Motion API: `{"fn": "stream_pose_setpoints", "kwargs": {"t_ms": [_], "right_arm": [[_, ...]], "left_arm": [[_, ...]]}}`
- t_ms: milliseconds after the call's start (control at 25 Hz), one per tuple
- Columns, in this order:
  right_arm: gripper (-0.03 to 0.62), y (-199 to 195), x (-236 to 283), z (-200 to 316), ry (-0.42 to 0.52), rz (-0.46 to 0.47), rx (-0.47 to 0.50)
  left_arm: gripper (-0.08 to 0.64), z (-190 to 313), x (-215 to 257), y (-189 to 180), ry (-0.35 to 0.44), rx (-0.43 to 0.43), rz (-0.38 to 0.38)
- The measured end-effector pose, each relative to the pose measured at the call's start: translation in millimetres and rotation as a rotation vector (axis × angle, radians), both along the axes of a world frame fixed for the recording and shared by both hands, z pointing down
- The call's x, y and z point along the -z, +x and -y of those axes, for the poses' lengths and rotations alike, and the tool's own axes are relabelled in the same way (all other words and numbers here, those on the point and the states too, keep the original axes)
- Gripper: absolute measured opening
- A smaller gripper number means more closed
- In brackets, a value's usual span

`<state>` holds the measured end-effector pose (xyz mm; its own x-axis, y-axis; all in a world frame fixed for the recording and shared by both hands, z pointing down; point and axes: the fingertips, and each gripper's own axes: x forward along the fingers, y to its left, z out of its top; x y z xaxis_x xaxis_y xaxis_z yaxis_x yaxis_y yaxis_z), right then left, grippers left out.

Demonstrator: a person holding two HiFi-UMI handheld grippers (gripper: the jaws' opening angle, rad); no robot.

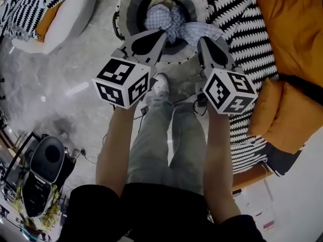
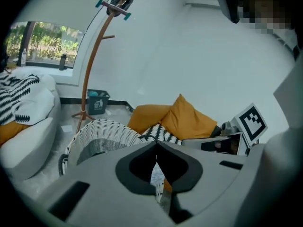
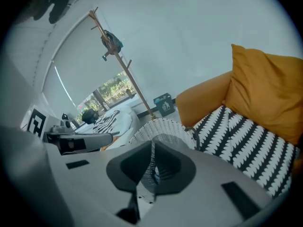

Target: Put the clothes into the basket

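A white woven basket (image 1: 122, 4) stands on the floor ahead of me, and a blue-and-white checked cloth (image 1: 169, 18) lies bunched inside it, one lobe spreading over the near right rim. My left gripper (image 1: 162, 33) is shut, its tip at the cloth's near edge. My right gripper (image 1: 201, 39) is shut too, its tip by the spread lobe. Whether either tip touches the cloth I cannot tell. In the left gripper view the basket (image 2: 102, 132) sits just beyond the closed left gripper (image 2: 156, 145). The right gripper view shows the basket (image 3: 165, 126) past the closed right gripper (image 3: 152, 144).
An orange sofa (image 1: 292, 34) with a black-and-white throw (image 1: 247, 39) flanks the basket on the right. A white seat (image 1: 70, 9) lies at the left. A black appliance (image 1: 43, 168) stands near my feet. A wooden coat stand (image 2: 92, 65) and a bin (image 2: 97, 101) are beyond.
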<state>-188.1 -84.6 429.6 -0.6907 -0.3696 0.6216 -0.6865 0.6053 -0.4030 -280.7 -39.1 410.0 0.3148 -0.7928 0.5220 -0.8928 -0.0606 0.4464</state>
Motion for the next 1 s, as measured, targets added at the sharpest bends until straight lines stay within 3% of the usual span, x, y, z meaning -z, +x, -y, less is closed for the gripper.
{"fn": "stream_pose_setpoints", "kwargs": {"t_ms": [240, 360, 560, 760, 1000], "right_arm": [[0.017, 42, 41, -5, 0.06, 0.08, -0.068], [0.017, 84, 64, -10, 0.105, 0.095, -0.132], [0.014, 188, 75, -11, 0.149, 0.15, -0.267], [0.012, 302, 80, -24, 0.179, 0.14, -0.437], [0.012, 448, 139, -65, 0.227, 0.127, -0.686]], "left_arm": [[0.009, 11, 42, 58, 0.062, -0.102, -0.038], [0.009, 14, 64, 102, 0.098, -0.149, -0.04], [0.009, 21, 69, 202, 0.128, -0.224, -0.012], [0.009, 13, 71, 302, 0.128, -0.344, -0.024], [0.009, 4, 131, 425, 0.165, -0.473, -0.077]]}}
